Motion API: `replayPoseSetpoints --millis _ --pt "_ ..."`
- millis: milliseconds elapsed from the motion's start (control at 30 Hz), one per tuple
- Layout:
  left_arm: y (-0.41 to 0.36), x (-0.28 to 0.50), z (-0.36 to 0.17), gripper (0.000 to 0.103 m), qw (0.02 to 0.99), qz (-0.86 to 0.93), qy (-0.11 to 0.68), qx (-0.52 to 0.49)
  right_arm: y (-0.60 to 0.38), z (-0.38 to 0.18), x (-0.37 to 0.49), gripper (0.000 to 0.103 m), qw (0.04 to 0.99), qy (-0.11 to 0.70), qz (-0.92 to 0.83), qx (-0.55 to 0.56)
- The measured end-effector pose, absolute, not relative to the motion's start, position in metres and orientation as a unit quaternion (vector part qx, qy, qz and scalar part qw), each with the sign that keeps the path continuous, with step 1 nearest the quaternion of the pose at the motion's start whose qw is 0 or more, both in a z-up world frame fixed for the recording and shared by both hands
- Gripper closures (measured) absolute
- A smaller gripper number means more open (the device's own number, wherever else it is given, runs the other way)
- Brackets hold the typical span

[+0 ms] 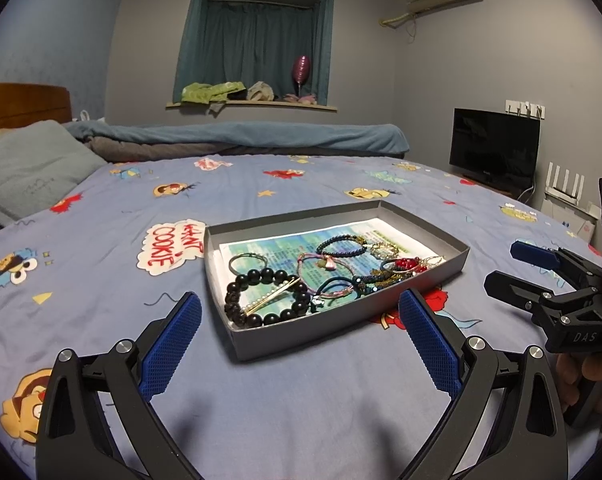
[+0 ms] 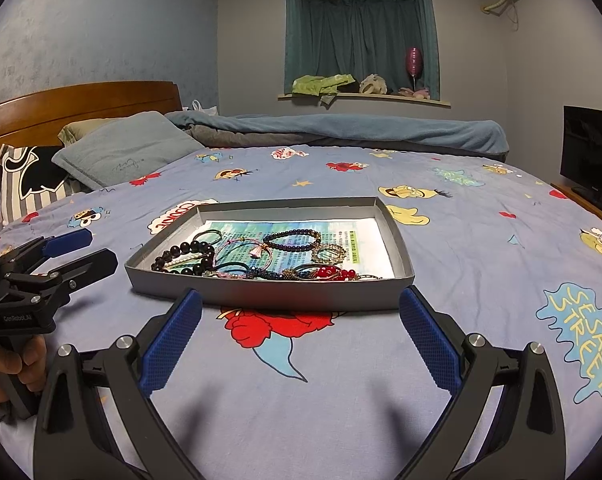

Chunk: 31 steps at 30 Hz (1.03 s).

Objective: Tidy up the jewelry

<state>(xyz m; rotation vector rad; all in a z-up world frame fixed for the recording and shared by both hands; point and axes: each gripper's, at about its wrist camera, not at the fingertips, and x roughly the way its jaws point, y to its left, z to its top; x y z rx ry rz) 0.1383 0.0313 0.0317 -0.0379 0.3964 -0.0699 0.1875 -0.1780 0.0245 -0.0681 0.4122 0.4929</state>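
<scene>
A shallow grey box lid (image 1: 341,326) (image 2: 269,294) lies on the bed, lined with a printed paper. It holds several bracelets: a black bead bracelet (image 1: 261,280) (image 2: 181,250), a dark blue bead bracelet (image 1: 341,242) (image 2: 293,236), a red bead bracelet (image 1: 407,265) (image 2: 333,273), hair ties and a pearl pin (image 1: 273,300). My left gripper (image 1: 301,320) is open and empty, just short of the lid's near edge. My right gripper (image 2: 301,320) is open and empty, also short of the lid. Each gripper shows in the other's view, the right gripper (image 1: 513,266) and the left gripper (image 2: 89,248).
The lid sits on a blue cartoon-print bedsheet (image 1: 101,280) (image 2: 481,280). Pillows (image 2: 125,152) and a rolled blue blanket (image 1: 241,136) lie at the far side. A TV (image 1: 495,148) stands to the right of the bed.
</scene>
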Motion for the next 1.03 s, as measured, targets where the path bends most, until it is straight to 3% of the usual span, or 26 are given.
replayPoseSetpoints --millis 1033 --pt "0.0285 0.1394 0.0293 0.005 0.979 -0.036 0.199 -0.012 -0.1787 0.0216 0.1885 0.005 0.947 0.206 0.242 -0.036"
